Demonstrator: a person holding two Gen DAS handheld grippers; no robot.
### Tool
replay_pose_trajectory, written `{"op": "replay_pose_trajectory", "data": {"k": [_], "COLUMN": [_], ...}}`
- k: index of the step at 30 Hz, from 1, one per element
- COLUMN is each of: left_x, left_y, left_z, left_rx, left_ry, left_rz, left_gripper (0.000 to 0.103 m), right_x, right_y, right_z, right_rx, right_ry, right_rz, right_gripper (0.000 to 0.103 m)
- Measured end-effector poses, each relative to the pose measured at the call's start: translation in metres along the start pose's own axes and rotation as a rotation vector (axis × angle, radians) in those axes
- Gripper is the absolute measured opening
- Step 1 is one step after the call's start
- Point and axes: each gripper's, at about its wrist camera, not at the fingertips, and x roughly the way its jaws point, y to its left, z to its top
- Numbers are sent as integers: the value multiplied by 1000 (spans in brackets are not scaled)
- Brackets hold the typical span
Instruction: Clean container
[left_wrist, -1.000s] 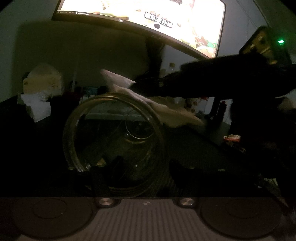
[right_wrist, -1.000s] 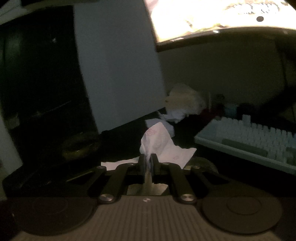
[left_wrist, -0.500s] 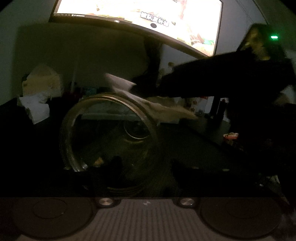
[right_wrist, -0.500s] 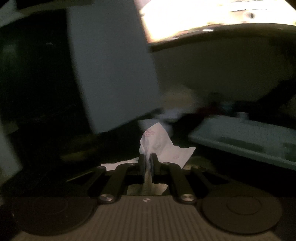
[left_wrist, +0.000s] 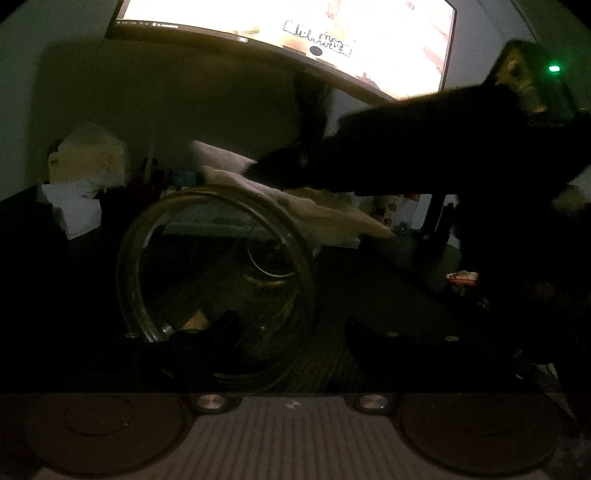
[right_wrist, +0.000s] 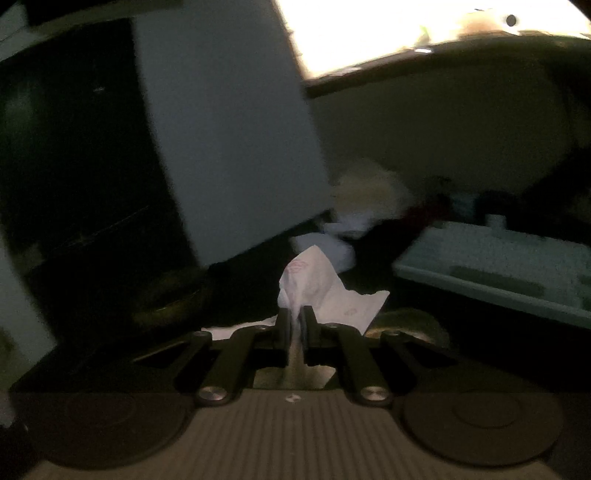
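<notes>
Gleaming dimly, clear glass container (left_wrist: 216, 273) (round rim) faces camera

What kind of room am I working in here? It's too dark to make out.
Most likely a home computer desk in a dim room, not a kitchen. A large lit monitor hangs overhead, a pale keyboard lies on the dark desktop, and crumpled tissues sit at the back.
</notes>
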Motion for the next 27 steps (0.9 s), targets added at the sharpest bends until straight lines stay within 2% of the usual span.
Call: {"op": "replay_pose_trajectory", "data": {"k": [2, 3, 8, 12, 16, 20, 22, 24, 27], "left_x": [0, 1, 0, -1, -1, -2, -2, -2, -1], "left_y": [-1, -1, -2, -2, -2, -2, -2, -2, -3], "left_z": [0, 0, 0, -1, -1, -1, -1, -1, -1], "left_rx": [0, -1, 1, -2, -6, -3, -5, -6, -3], "left_ry": [0, 1, 3, 2, 2, 1, 1, 1, -1], "left_rz": [1, 0, -4, -8, -9, -10, -11, -10, -7], "left_gripper": [61, 61, 61, 61, 61, 61, 61, 61, 61], "right_x": [2, 1, -4, -7, -2, -2, -1, 1, 5], "right_y": [-8, -10, 2, 4, 0, 12, 11, 1, -9], "right_z": [2, 1, -3, -4, -1, -1, -1, 1, 3], "right_rx": [6, 17, -18, -33, -24, -66, -75, -39, -25], "right_ry": [-6, -8, -3, -4, -2, 13, 16, 16, 8], "right_rz": [-79, -92, 11, 6, -50, 40, 51, 23, -85], "right_gripper": [8, 8, 8, 8, 8, 8, 8, 8, 8]}}
